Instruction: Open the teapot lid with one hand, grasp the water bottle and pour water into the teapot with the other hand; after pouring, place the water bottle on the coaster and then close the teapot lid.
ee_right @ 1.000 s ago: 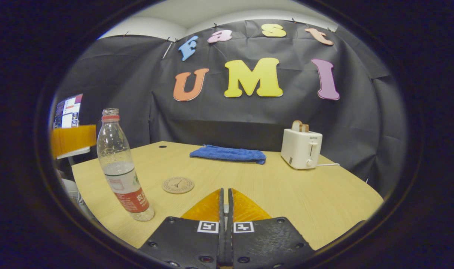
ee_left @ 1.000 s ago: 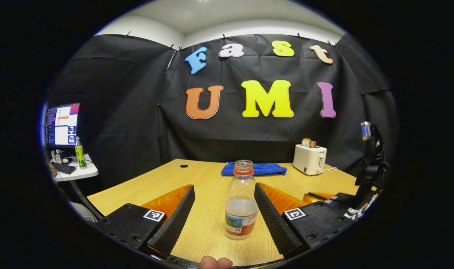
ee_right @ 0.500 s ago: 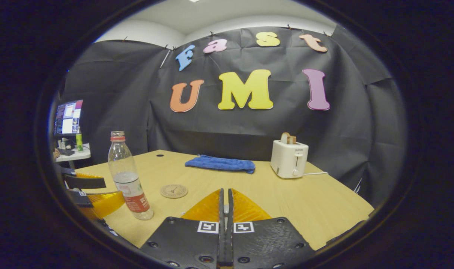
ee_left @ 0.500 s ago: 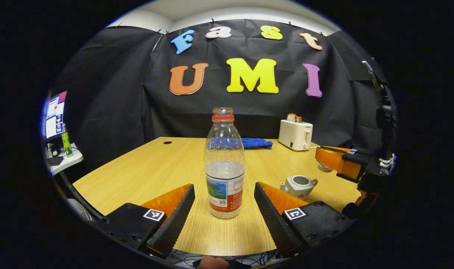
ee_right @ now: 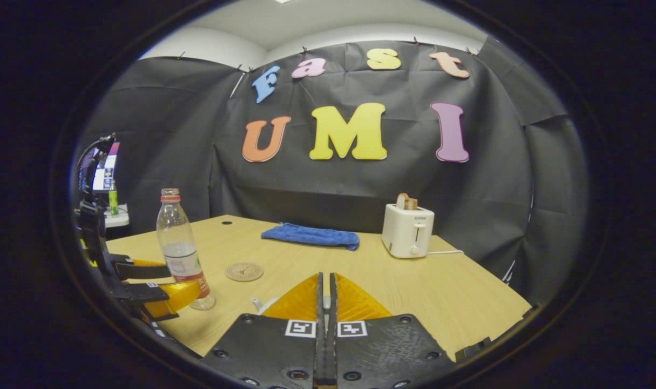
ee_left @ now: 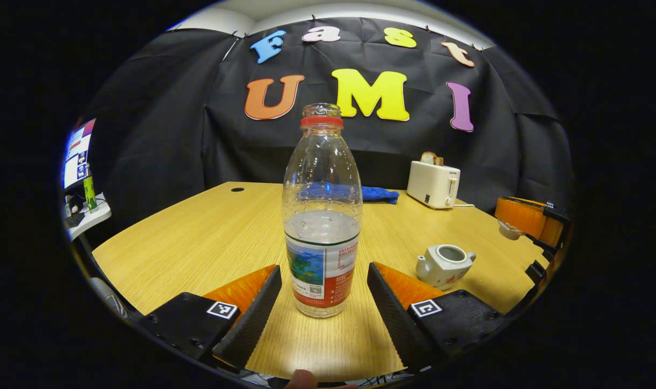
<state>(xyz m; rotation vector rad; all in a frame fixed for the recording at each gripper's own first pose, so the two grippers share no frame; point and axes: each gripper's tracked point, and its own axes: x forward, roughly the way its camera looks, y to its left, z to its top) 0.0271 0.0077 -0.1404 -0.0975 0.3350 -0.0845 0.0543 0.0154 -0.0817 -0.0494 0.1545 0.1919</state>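
1. The left gripper (ee_left: pixel 323 302) stands wide, its two fingers either side of the water bottle (ee_left: pixel 321 210) and not touching it. The bottle stands upright on the table (ee_left: pixel 198 243), uncapped and roughly half full.
2. The right gripper (ee_right: pixel 324 302) has its fingers pressed together. In the left gripper view it hangs off to the right, above the teapot (ee_left: pixel 444 263), with the lid (ee_left: pixel 508 230) at its tips. The lid's knob is hidden, so I judge it is held but cannot confirm both fingers press on it.
3. The teapot sits open on the table, just right of the left gripper's fingers.
4. Risk: the bottle is tall and light, so a finger closing off-centre could tip it, and with no cap the water would spill.
5. Risk: a hard squeeze on the thin plastic could push water up and out of the neck.
6. Risk: the teapot mouth is small, so a quick tilt could send water onto the table.
7. Risk: the lid may slip from the right gripper if its hold is only on an edge.
8. Count: one water bottle, one teapot, one lid, one coaster (ee_right: pixel 244 271), two grippers.
9. Also: one blue cloth (ee_right: pixel 309 236), one toaster (ee_right: pixel 407 231).
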